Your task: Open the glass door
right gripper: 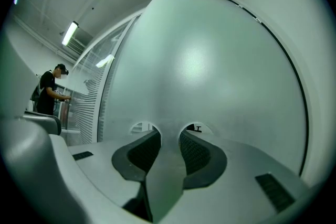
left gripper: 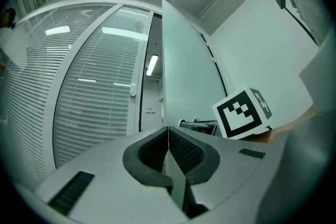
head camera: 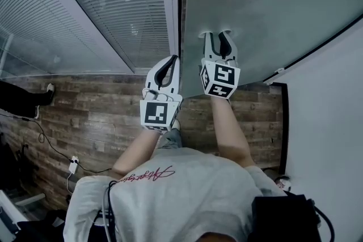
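The frosted glass door [head camera: 272,3] stands ajar, its free edge running down the middle of the head view. My left gripper [head camera: 169,59] is at that edge with its tips together; in the left gripper view the door's edge [left gripper: 164,60] runs down to the shut tips [left gripper: 168,128], and nothing thick shows between the pads. My right gripper [head camera: 217,35] is open, and both fingertips rest flat against the door's face [right gripper: 210,60]. In the right gripper view the gripper [right gripper: 169,131] has an empty gap, and two clear spots show where the tips touch the glass.
A glass wall with blinds [head camera: 108,14] stands left of the doorway, with a handle [left gripper: 134,91] near the gap. A white wall [head camera: 329,110] is on the right. On the wood-pattern floor [head camera: 91,105] lies a cable with a power strip [head camera: 72,164]. A person [right gripper: 50,93] stands far left.
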`<action>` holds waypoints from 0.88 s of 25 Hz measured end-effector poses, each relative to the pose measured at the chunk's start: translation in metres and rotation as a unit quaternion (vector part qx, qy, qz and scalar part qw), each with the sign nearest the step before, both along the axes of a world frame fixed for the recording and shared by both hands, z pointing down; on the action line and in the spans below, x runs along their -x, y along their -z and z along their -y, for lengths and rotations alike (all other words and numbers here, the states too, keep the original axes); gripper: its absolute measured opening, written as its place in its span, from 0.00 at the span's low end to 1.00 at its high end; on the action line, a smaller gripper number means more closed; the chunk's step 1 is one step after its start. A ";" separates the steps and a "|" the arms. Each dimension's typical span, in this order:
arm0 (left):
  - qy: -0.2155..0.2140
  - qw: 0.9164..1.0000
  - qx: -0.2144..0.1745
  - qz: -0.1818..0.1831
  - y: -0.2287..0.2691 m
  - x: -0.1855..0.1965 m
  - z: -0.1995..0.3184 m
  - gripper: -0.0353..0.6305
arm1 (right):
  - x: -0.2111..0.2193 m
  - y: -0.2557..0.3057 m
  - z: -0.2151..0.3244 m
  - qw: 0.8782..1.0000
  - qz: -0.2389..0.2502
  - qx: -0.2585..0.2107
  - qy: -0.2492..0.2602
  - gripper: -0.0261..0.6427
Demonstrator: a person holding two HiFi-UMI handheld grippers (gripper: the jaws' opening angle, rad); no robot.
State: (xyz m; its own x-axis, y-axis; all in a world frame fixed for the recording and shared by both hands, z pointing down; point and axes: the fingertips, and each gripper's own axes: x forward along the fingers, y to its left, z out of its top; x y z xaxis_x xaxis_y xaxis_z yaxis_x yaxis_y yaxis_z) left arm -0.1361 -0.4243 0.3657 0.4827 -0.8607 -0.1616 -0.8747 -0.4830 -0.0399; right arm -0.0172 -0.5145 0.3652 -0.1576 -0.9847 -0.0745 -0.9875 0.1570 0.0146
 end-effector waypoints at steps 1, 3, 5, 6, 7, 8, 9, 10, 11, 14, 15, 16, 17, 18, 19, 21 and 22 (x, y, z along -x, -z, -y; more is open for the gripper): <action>0.003 1.000 -0.002 0.001 0.000 -0.002 -0.010 0.08 | -0.002 -0.001 -0.008 1.000 0.000 0.000 0.004 0.23; 0.010 1.000 -0.002 0.000 0.001 -0.006 -0.029 0.08 | -0.005 -0.001 -0.025 1.000 -0.001 -0.001 0.009 0.23; 0.018 1.000 0.002 -0.005 0.006 -0.009 -0.049 0.08 | -0.008 -0.001 -0.042 1.000 -0.002 -0.002 0.014 0.23; 0.019 1.000 0.002 -0.008 0.007 -0.012 -0.060 0.08 | -0.009 -0.001 -0.051 1.000 -0.003 -0.003 0.017 0.23; 0.020 1.000 0.001 -0.010 0.007 -0.014 -0.070 0.08 | -0.010 -0.001 -0.060 1.000 -0.004 -0.003 0.021 0.23; 0.021 1.000 0.001 -0.011 0.006 -0.016 -0.080 0.08 | -0.012 -0.001 -0.069 1.000 -0.005 -0.002 0.024 0.23; 0.024 1.000 0.001 -0.012 0.005 -0.018 -0.091 0.08 | -0.013 -0.002 -0.078 1.000 -0.005 -0.002 0.028 0.23; 0.026 1.000 0.002 -0.013 0.005 -0.020 -0.101 0.08 | -0.016 -0.002 -0.087 0.999 -0.005 -0.002 0.032 0.23; 0.028 1.000 0.002 -0.014 0.005 -0.023 -0.110 0.08 | -0.018 -0.002 -0.096 0.999 -0.006 -0.002 0.036 0.23; 0.029 0.999 0.002 -0.018 0.007 -0.032 -0.137 0.08 | -0.026 -0.002 -0.123 0.998 -0.006 0.001 0.055 0.23; 0.028 0.999 0.001 -0.019 0.008 -0.035 -0.145 0.08 | -0.028 -0.002 -0.132 0.998 -0.006 0.002 0.062 0.23; 0.026 0.999 0.001 -0.019 0.010 -0.038 -0.153 0.08 | -0.031 -0.002 -0.141 0.998 -0.006 0.003 0.068 0.23; 0.023 1.000 0.001 -0.018 0.011 -0.042 -0.160 0.08 | -0.034 -0.002 -0.150 0.997 -0.007 0.003 0.074 0.23; 0.017 1.000 0.001 -0.017 0.012 -0.046 -0.167 0.08 | -0.037 -0.002 -0.159 0.997 -0.008 0.004 0.079 0.23; 0.009 1.000 0.001 -0.017 0.014 -0.050 -0.174 0.08 | -0.041 -0.002 -0.168 0.997 -0.009 0.004 0.083 0.23; -0.010 1.000 0.000 -0.018 0.015 -0.059 -0.186 0.08 | -0.047 -0.002 -0.187 0.996 -0.012 0.005 0.089 0.23; -0.019 1.000 0.001 -0.020 0.014 -0.063 -0.192 0.08 | -0.050 -0.003 -0.196 0.996 -0.014 0.006 0.093 0.23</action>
